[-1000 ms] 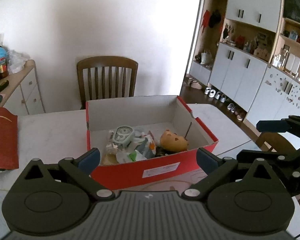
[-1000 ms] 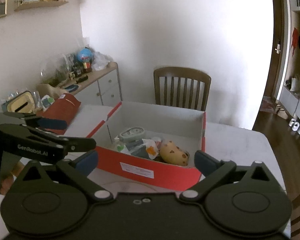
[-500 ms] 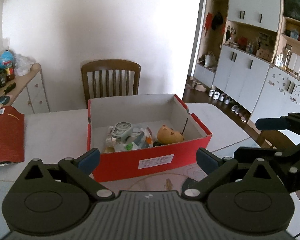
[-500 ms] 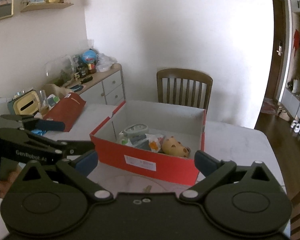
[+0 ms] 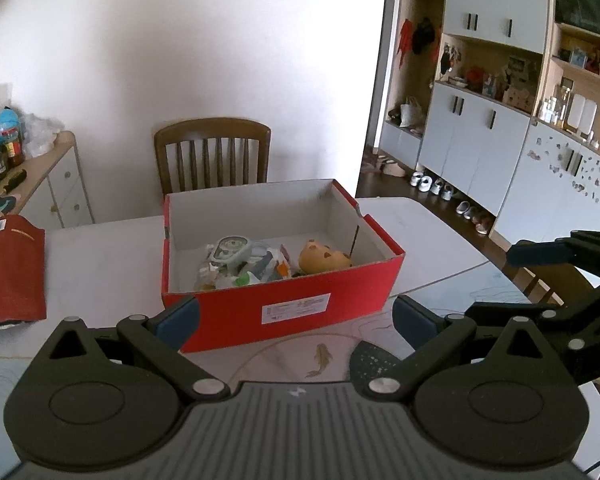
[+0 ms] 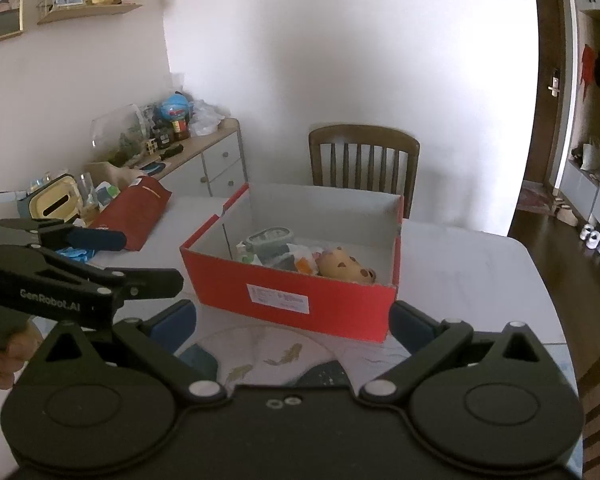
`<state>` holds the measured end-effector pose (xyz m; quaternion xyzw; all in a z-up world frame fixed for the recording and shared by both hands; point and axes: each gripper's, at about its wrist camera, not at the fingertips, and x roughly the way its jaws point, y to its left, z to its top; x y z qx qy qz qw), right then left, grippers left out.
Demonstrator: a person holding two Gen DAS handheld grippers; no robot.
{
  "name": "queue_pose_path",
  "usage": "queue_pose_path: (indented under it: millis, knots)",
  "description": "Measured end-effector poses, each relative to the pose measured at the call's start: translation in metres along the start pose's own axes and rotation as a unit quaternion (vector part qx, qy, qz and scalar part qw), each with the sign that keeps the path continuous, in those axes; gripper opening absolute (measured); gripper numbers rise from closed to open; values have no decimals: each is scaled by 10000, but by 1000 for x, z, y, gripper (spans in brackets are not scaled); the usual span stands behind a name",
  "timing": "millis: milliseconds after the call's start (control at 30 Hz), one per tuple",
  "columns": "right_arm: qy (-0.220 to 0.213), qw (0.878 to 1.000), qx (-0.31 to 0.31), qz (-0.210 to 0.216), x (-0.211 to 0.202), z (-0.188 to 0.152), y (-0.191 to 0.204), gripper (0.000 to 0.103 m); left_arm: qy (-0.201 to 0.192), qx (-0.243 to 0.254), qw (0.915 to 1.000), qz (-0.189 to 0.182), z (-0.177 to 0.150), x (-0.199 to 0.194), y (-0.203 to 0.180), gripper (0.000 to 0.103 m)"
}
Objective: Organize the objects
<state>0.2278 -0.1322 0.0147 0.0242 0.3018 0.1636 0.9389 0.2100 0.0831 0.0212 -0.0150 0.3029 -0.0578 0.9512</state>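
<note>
A red cardboard box (image 5: pixel 300 304) with a white inside sits open-topped on the pale table (image 5: pixel 100 256), a white label on its near wall. Its contents are heaped on the floor of the box toward the near wall: a tan plush toy (image 5: pixel 324 255) with brown spots, a pale green-grey gadget (image 5: pixel 230 249) with a round face, and a jumble of small white, orange and green packets (image 5: pixel 260 270) between them — too mixed to tell apart. From the right wrist view the same red cardboard box (image 6: pixel 300 304) stands at an angle, the tan plush toy (image 6: pixel 342 264) toward its right end.

The left gripper (image 5: pixel 296 316) hangs just in front of the box's near wall, its blue-padded fingers (image 5: pixel 178 320) spread wide and holding nothing. The right gripper (image 6: pixel 294 322) is likewise empty, its fingers (image 6: pixel 410 326) well apart, near the box but not touching it. Each tool shows in the other's view at the frame edge — a person's hand (image 6: pixel 8 354) grips the left one's handle.

Under the box lies a mat (image 6: pixel 276 354) printed with fish. To the left on the table rests a flat red pouch (image 5: pixel 12 272). Behind the table stands a wooden chair (image 5: pixel 212 152), and a cluttered sideboard (image 6: pixel 204 156) lines the wall at left.
</note>
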Motion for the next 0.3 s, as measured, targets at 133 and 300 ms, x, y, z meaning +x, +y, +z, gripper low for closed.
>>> queue_pose_path:
  millis: [133,300]
  knots:
    - [7,10000,48,-35,-2,-2,-1,103,20,-27,10000,15,-1,-1,0,103]
    - [37,9999,62,-93,-3,-4,-1,103,61,-57,9999,56,-3,-2,4,103]
